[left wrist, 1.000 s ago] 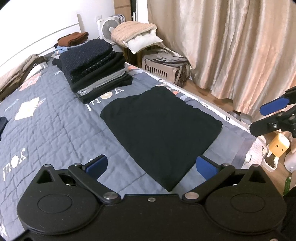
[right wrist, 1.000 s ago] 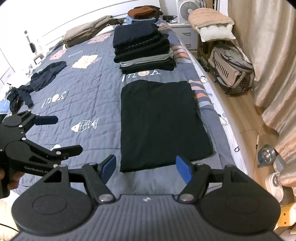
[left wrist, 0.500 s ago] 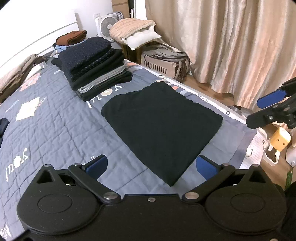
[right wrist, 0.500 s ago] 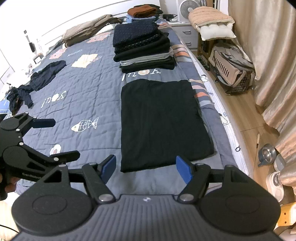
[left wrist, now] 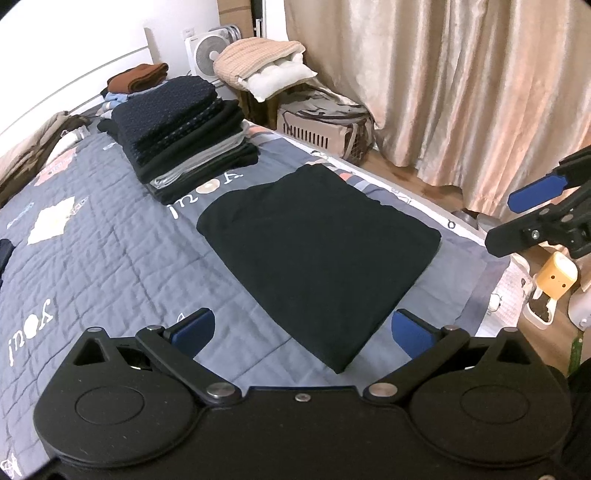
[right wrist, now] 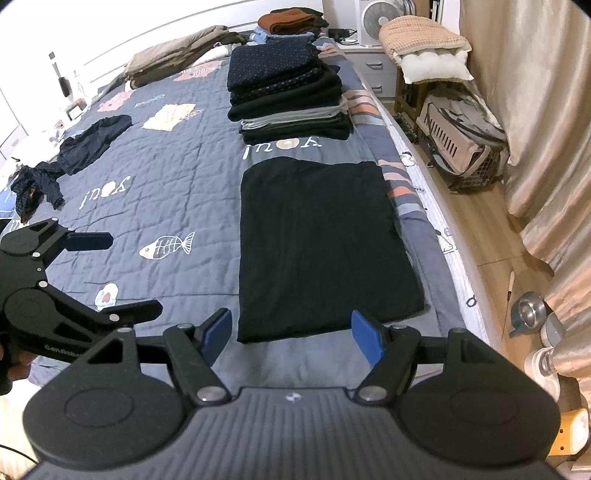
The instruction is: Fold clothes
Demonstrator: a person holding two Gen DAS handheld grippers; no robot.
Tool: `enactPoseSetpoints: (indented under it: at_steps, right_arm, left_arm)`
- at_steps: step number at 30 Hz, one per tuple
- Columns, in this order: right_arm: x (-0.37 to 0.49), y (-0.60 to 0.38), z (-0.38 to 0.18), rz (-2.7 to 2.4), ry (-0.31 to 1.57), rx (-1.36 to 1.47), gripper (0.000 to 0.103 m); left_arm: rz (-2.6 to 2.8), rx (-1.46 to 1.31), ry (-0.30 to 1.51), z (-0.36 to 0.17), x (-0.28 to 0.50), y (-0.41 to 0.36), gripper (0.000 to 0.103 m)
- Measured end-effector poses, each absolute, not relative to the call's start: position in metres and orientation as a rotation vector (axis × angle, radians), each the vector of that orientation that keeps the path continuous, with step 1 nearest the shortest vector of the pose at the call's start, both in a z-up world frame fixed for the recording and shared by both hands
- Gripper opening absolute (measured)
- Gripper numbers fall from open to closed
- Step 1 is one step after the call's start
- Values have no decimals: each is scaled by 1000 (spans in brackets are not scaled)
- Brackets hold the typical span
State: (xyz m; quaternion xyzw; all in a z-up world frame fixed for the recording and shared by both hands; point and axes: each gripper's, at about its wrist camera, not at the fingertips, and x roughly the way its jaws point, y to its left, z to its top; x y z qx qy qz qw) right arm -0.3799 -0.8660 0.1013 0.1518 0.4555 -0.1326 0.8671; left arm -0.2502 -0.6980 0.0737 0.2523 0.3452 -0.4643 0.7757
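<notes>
We see a black garment (right wrist: 321, 243), folded into a flat rectangle, lying on the grey quilted bedspread (right wrist: 166, 199) near the bed's curtain-side edge. Just beyond its far edge stands a stack of folded clothes (right wrist: 288, 92), dark pieces with a few grey layers between them, and a smaller pile topped by a brown folded garment (right wrist: 286, 18) lies further back by the headboard. A crumpled dark garment (right wrist: 92, 142) lies well apart on the other side of the bed.

Our left tongs (left wrist: 301, 330) hang over the near corner of the black garment, their blue pads spread wide with nothing between them; that corner shows in the gap, but the pads do not touch it. Our right tongs (right wrist: 291, 334) hover above the near edge of the same garment, likewise standing wide apart and empty, the cloth's edge visible between the pads without contact. In the right wrist view the left tongs (right wrist: 110, 273) also appear at the left side, over the bedspread and apart from the garment.

Beside the bed we see a beige curtain (left wrist: 461, 92), a pet carrier (right wrist: 461, 144) on the wooden floor, a white fan (left wrist: 207, 53) and a padded cushion (left wrist: 266, 64) on a stand.
</notes>
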Motion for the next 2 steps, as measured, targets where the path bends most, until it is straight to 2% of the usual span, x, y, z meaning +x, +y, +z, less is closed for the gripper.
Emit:
enactPoseSetpoints:
  at_steps: [2]
  right_arm:
    - [-379,-866,101,-275,956,317,71]
  left_arm:
    - [-1010,551,738,73,-252,-698,103]
